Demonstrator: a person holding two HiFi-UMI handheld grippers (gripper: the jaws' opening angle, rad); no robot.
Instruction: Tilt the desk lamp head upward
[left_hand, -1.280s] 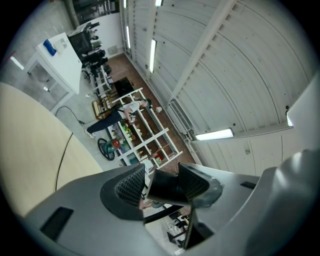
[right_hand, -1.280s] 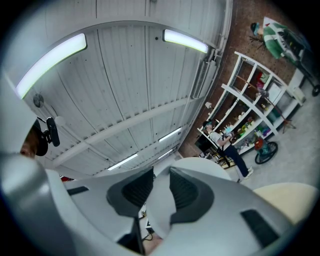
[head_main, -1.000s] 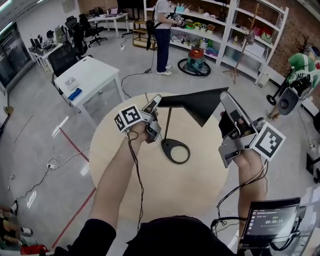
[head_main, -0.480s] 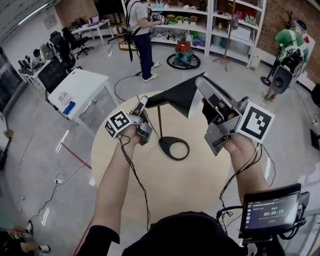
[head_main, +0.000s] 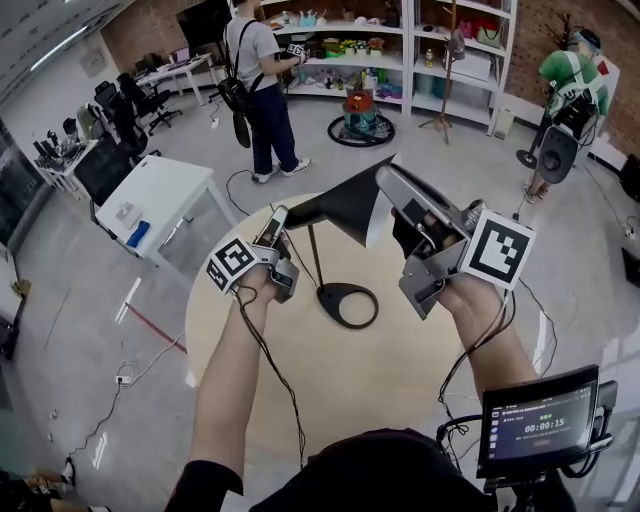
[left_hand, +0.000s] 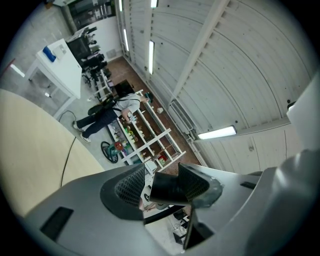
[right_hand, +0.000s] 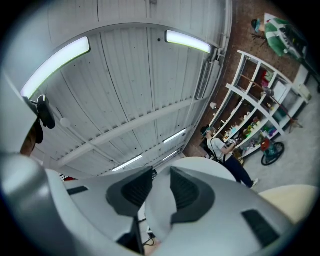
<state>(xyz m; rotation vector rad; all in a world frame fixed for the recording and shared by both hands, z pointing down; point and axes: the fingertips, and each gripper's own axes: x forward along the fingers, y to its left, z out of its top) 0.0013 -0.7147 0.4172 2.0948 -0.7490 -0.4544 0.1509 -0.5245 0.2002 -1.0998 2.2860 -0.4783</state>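
Observation:
A black desk lamp stands on the round beige table (head_main: 380, 380): ring base (head_main: 347, 304), thin stem (head_main: 314, 255), cone shade (head_main: 345, 200). My left gripper (head_main: 283, 216) is shut on the narrow left end of the lamp head, a black piece (left_hand: 167, 187) between its pads in the left gripper view. My right gripper (head_main: 386, 182) holds the shade's wide right rim. In the right gripper view the shade's white inside (right_hand: 160, 210) fills the gap between the pads. Those jaws have just been opening a little, with the rim still between them.
A white desk (head_main: 160, 195) stands on the floor to the left. A person (head_main: 262, 70) stands by the shelves (head_main: 400, 40) behind the table, another in green (head_main: 572, 75) at the far right. A small screen (head_main: 540, 420) sits at the lower right. Cables lie on the floor.
The head view has swung, so the room sits differently in the picture. Both grippers keep the same hold on the lamp head, and I see no clear move of either against it.

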